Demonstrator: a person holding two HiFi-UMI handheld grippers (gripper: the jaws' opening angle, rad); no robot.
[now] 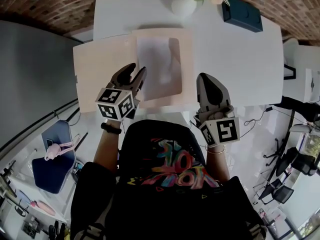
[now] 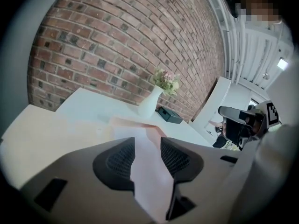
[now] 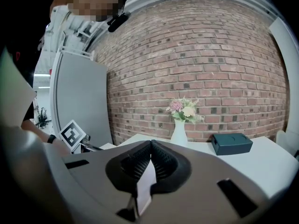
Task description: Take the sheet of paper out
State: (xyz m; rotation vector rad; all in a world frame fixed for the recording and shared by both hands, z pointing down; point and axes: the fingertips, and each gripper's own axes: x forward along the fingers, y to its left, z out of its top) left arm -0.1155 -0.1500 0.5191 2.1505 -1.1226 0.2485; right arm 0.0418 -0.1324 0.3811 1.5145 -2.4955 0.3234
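Observation:
A pale beige folder (image 1: 102,66) lies open on the white table (image 1: 240,59). Its right half shows a white sheet of paper (image 1: 160,66) in a window. My left gripper (image 1: 137,69) hovers open over the sheet's left edge. In the left gripper view the white sheet (image 2: 147,171) shows through the gap of the left gripper (image 2: 147,141), and nothing is pinched. My right gripper (image 1: 202,77) is at the folder's right edge with its jaws together. In the right gripper view the tips of the right gripper (image 3: 150,144) meet, and I see nothing held between them.
At the table's far side stand a white vase of flowers (image 1: 184,4) and a dark teal box (image 1: 242,14), against a brick wall (image 3: 196,55). A grey panel (image 1: 35,79) lies to the left, with chairs (image 1: 52,159) near the floor.

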